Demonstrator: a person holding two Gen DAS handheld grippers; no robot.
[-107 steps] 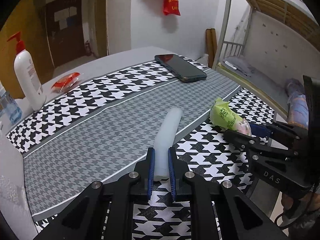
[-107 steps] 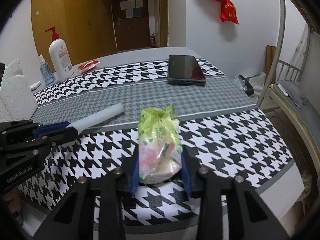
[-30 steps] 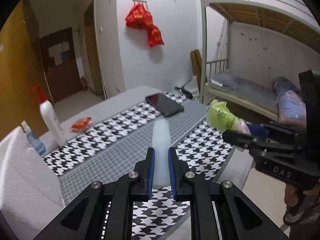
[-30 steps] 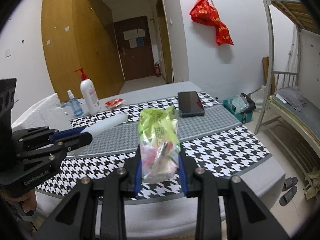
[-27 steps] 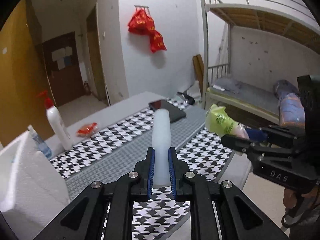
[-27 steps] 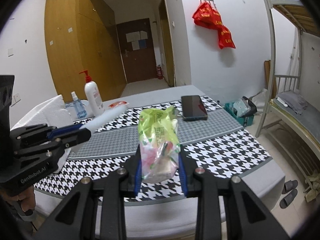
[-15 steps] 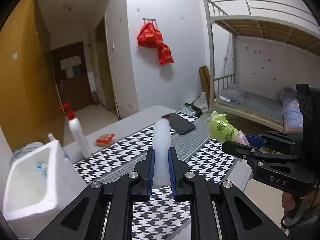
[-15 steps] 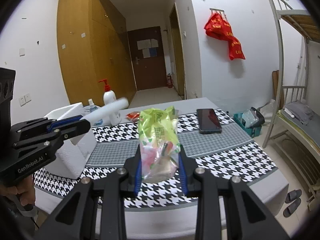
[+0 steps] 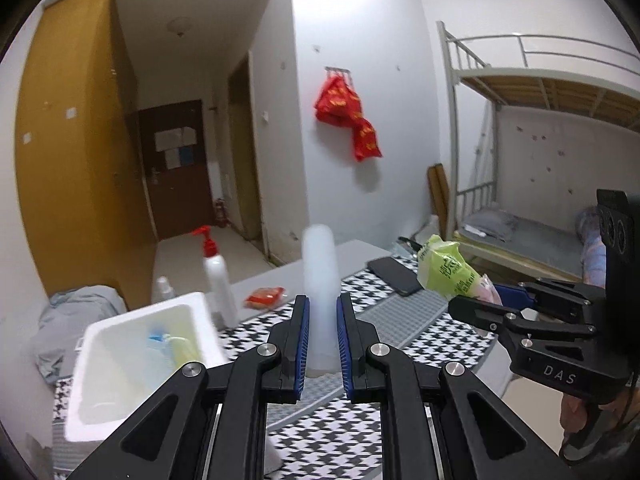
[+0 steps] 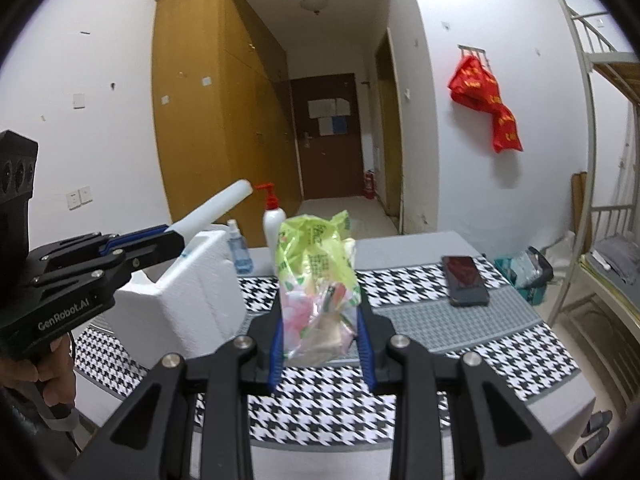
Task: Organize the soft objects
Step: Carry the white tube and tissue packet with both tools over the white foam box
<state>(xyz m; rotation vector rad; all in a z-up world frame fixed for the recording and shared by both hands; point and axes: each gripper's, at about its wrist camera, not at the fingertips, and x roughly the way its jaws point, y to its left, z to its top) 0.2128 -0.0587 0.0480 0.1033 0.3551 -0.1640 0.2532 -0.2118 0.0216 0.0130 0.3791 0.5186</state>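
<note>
Soft objects held aloft in both tongs.
A white foam tube (image 9: 318, 280) is clamped in the left tongs (image 9: 322, 344); a green printed bag (image 10: 318, 280) is gripped by the right tongs (image 10: 322, 344), marked "DAS".

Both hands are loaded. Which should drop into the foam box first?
Left, probably. The left hand-held gripper with the white tube is nearer the foam box; the right hand-held gripper holds the bag farther off.
</note>
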